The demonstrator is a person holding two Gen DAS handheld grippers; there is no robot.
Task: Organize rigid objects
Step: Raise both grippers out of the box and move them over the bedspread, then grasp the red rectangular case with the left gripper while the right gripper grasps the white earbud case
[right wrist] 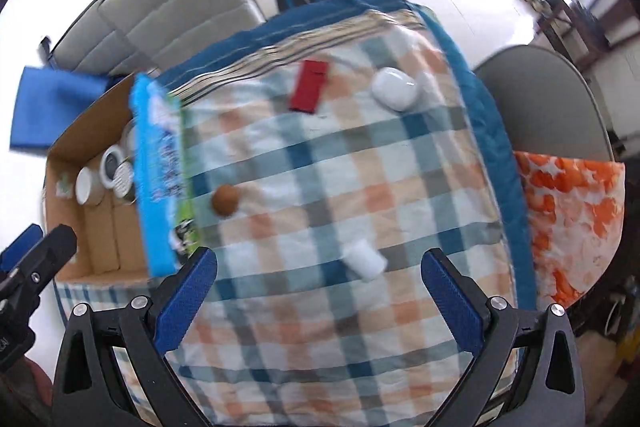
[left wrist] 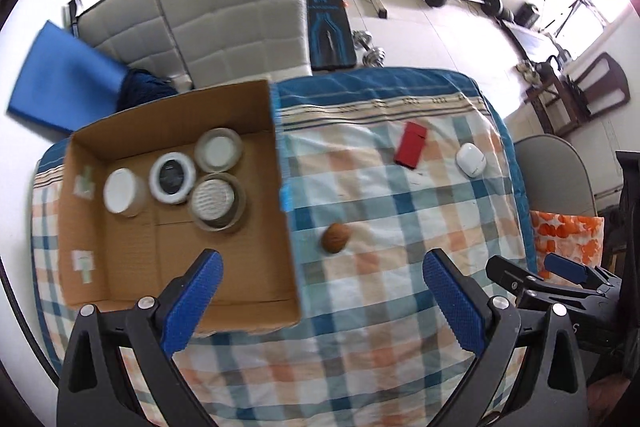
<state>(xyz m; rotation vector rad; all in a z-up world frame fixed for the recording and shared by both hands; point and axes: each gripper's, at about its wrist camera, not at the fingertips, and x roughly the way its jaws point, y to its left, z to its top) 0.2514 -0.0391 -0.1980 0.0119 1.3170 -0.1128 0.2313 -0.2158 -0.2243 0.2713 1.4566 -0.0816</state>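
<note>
On the left of the checked cloth [left wrist: 380, 211] sits an open box [left wrist: 120, 267] holding four round jars [left wrist: 172, 177]. Just right of its wall lies a brown ball [left wrist: 336, 237]; farther right, a red case [left wrist: 411, 145] and white pod [left wrist: 471, 159]. A white tube [right wrist: 365, 261] lies near the right gripper [right wrist: 320, 269]. Both it and the left gripper [left wrist: 322, 271] hover empty, fingers spread wide.

No lettering is legible; print on the cardboard box's [right wrist: 162, 183] blue outer side, left of the right gripper [right wrist: 320, 277], is blurred.
</note>
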